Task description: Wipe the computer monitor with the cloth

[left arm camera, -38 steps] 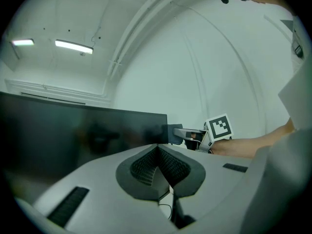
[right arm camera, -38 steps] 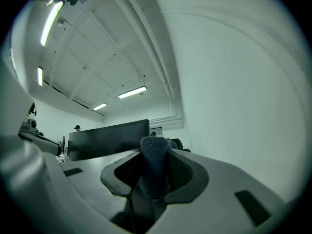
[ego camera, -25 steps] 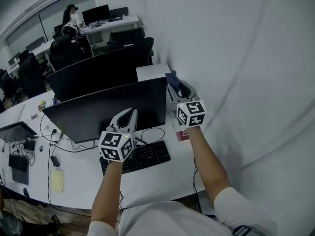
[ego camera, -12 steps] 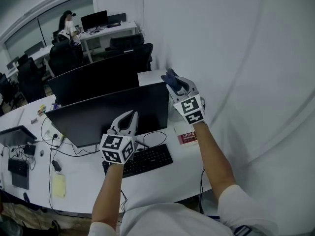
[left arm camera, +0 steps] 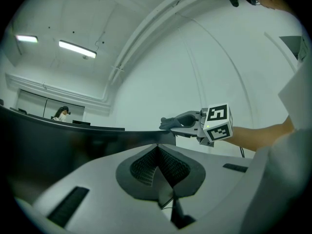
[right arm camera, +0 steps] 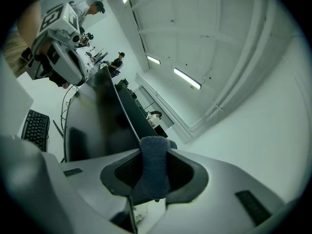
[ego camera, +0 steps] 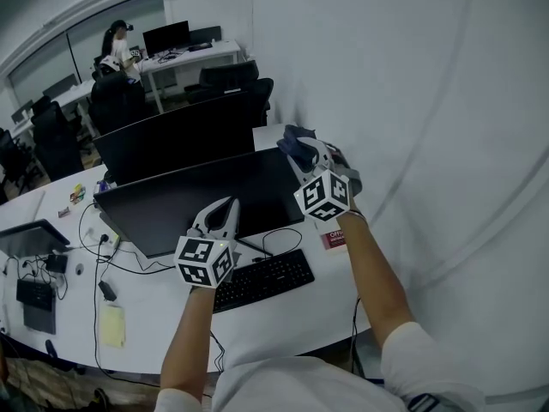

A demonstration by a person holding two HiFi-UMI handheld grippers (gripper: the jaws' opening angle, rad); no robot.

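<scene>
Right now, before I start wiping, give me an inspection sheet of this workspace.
Surface: white desk, bare in front of the keyboard.
Job's things: monitor dark and upright; cloth at its top right corner.
Clutter: keyboard, yellow notepad, red booklet.
Grippers: right hand-held gripper shut on the cloth; left hand-held gripper shut, empty, in front of the screen.
Cables: black cables looped behind the keyboard.
Surroundings: second monitor behind, office chairs, a person at a far desk.

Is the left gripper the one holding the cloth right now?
No, the left gripper has its jaws together with nothing between them, while the cloth is clamped in the right gripper.
</scene>
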